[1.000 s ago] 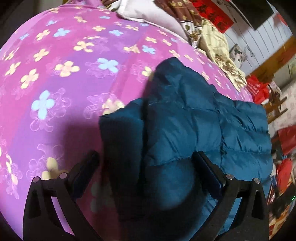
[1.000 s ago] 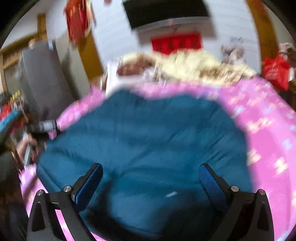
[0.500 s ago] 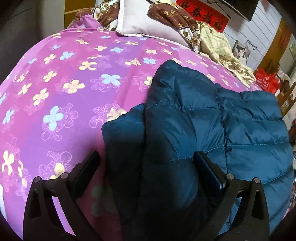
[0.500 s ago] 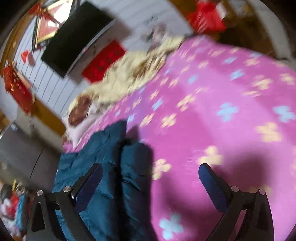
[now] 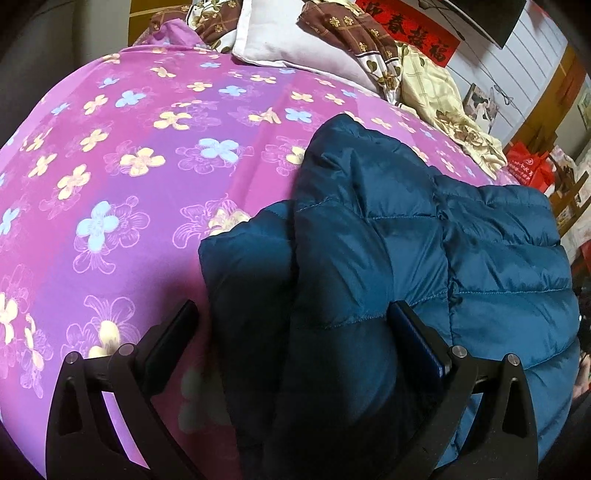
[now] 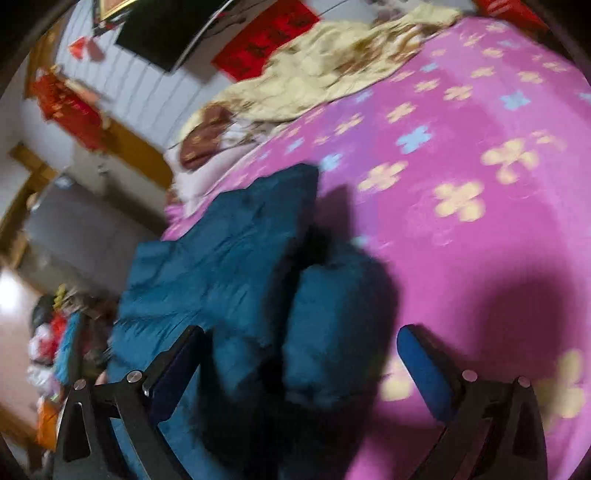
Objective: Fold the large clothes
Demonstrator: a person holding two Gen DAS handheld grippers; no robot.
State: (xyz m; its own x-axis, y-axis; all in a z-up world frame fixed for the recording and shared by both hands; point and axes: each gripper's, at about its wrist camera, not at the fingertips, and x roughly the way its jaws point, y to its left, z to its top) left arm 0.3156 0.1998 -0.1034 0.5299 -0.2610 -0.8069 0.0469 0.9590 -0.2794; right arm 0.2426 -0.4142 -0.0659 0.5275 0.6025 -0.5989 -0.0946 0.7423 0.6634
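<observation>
A teal quilted puffer jacket [image 5: 424, 258] lies folded on a pink flowered bedspread [image 5: 129, 184]. One sleeve part lies doubled beside the body at its left edge. My left gripper [image 5: 291, 339] is open just above the jacket's near edge, with the folded sleeve between its spread fingers. In the blurred right wrist view the jacket [image 6: 229, 266] lies at centre left on the bedspread [image 6: 480, 166]. My right gripper [image 6: 299, 350] is open above the jacket's near end, holding nothing.
Pillows and a brown and cream quilt [image 5: 369, 48] are heaped at the head of the bed. A red banner [image 5: 406, 26] hangs on the white wall. Red bags and clutter [image 5: 528, 166] stand beyond the bed's right edge. A grey cabinet [image 6: 81, 236] stands left of the bed.
My right gripper has swung from facing the jacket head-on to a tilted view from its side, over the bedspread. My left gripper has pulled back and tilted up slightly, staying open.
</observation>
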